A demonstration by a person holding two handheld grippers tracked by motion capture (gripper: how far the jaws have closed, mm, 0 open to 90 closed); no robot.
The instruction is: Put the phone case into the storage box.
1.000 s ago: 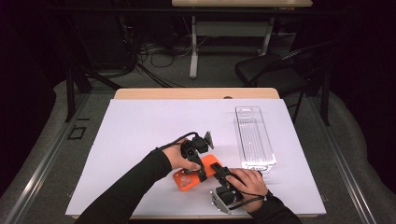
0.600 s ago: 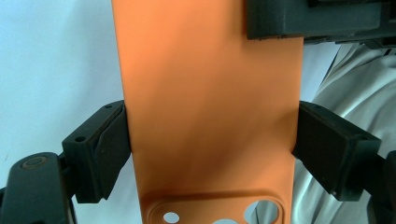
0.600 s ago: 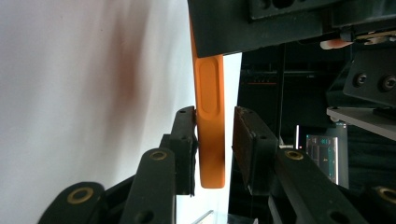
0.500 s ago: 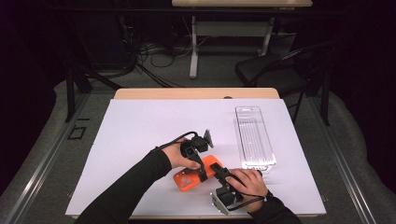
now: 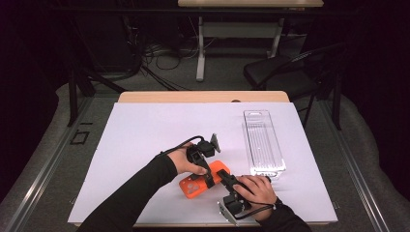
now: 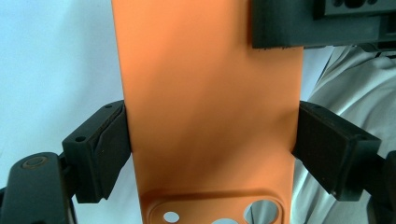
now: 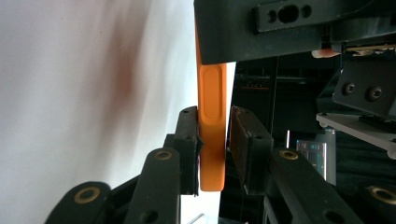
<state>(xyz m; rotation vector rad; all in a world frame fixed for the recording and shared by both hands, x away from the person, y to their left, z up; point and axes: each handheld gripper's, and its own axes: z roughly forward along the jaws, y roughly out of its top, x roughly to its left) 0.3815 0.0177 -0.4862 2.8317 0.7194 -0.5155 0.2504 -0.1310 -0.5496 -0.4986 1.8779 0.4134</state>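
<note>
Left gripper point(image 5: 209, 180) has its jaws spread wide and clamped across the flat width of the orange phone case point(image 6: 205, 107), one pad on each long edge, with the camera cutouts sitting just below the pads. Right gripper point(image 7: 214, 144) has just been closing on the thin edge of the same case at the end away from the left one; one pad is touching and the other looks a hair off. I'd finish that squeeze gently and squarely, keeping the left gripper steady so the soft case doesn't buckle or twist over the white table point(image 5: 145, 130).
</note>
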